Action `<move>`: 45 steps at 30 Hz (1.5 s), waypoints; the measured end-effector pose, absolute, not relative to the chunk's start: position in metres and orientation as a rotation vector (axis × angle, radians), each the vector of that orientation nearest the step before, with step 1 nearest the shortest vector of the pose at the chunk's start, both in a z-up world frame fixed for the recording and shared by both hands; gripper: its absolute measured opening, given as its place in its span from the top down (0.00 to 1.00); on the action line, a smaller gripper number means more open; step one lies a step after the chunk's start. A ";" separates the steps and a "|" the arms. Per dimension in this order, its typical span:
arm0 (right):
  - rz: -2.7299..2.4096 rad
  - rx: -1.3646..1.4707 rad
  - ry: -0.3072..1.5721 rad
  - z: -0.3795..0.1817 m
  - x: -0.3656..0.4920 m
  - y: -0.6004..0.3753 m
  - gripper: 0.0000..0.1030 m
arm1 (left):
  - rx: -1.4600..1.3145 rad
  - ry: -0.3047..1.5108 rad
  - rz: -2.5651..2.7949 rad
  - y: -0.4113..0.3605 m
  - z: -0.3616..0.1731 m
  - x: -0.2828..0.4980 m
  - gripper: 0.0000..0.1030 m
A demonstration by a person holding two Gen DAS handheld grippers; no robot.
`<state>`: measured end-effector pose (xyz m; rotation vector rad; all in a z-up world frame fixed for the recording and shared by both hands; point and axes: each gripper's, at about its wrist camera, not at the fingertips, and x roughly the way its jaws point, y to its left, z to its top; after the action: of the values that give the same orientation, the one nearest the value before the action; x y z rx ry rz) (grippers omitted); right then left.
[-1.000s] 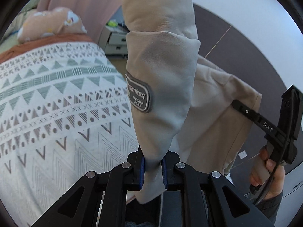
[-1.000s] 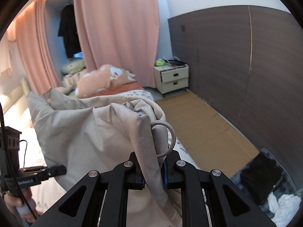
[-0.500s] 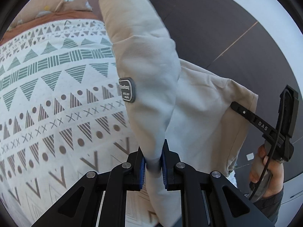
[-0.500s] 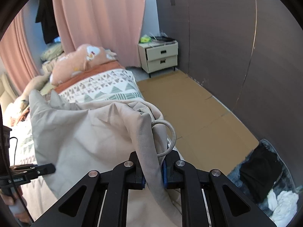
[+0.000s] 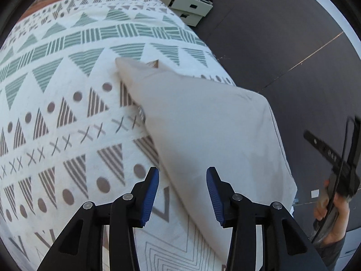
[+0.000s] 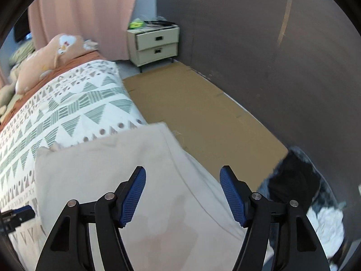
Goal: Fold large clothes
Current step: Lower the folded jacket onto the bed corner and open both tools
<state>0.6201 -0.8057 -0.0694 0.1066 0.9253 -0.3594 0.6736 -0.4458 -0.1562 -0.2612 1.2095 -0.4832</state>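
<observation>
- A bed [image 6: 67, 113] filled the left side of the room. Its white cover [image 5: 67, 113] had green and brown triangles, dots and crosses.
- A peach pillow [image 6: 56, 54] with a little cartoon face lay at the far end of the bed.
- A pink curtain [image 6: 85, 11] hung behind the bed.
- A small cream nightstand [image 6: 155, 45] with two drawers stood just beside the far end of the bed. Something bright green sat on top.
- Flat brown cardboard [image 6: 203, 113] covered the floor beside the bed.
- A dark wall [image 6: 270, 45] ran along the other side of the cardboard.
- A dark pile of clothes [image 6: 293, 180] lay by that wall.
</observation>
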 end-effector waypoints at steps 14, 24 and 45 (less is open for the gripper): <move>-0.459 0.457 0.959 -0.139 0.488 -0.882 0.34 | -0.233 1.218 -0.552 -0.457 -0.179 0.654 0.56; -0.419 0.616 0.907 -0.183 0.486 -0.900 0.89 | -0.187 1.218 -0.595 -0.478 -0.185 0.657 0.56; -0.532 0.605 0.869 -0.151 0.442 -0.886 0.60 | -0.128 1.093 -0.572 -0.464 -0.141 0.636 0.24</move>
<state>0.4422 -0.8856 -0.1512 0.6054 0.8692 -0.5322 0.6356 -0.4636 -0.1409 -0.1281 1.0931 -0.5723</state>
